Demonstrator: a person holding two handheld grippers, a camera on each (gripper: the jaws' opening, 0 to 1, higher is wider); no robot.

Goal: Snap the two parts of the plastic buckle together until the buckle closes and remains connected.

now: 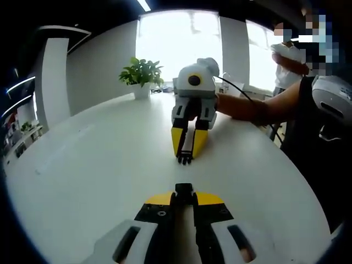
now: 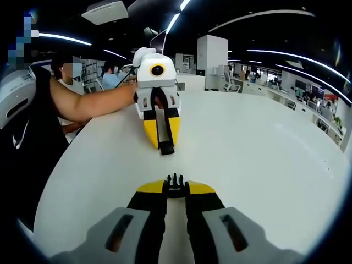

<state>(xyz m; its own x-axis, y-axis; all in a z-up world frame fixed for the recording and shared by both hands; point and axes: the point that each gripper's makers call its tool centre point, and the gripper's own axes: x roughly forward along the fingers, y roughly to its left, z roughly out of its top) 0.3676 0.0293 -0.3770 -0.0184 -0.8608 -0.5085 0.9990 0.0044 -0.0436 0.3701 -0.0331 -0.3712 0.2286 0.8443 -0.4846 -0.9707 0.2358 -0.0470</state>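
Left tool (image 1: 184,190): jaws drawn narrow, clamped on a black socket half (image 1: 184,188) of the buckle, poking out past the yellow tips.
Right tool (image 2: 175,181): jaws close together, gripping the black pronged half (image 2: 175,179), prongs pointing forward.
Facing pair: in the left gripper view, right tool (image 1: 185,157) nose-down opposite, prongs (image 1: 185,159) at its tip; in the right gripper view, left tool (image 2: 166,147) likewise, socket half (image 2: 166,148) at its tip.
Gap: halves apart, lined up roughly tip to tip, bare tabletop (image 1: 99,165) between.
Room: broad white surface open on both sides.
Edges: rounded rim near the person's arm (image 2: 93,102); potted plant (image 1: 141,74) at the far edge by the windows.
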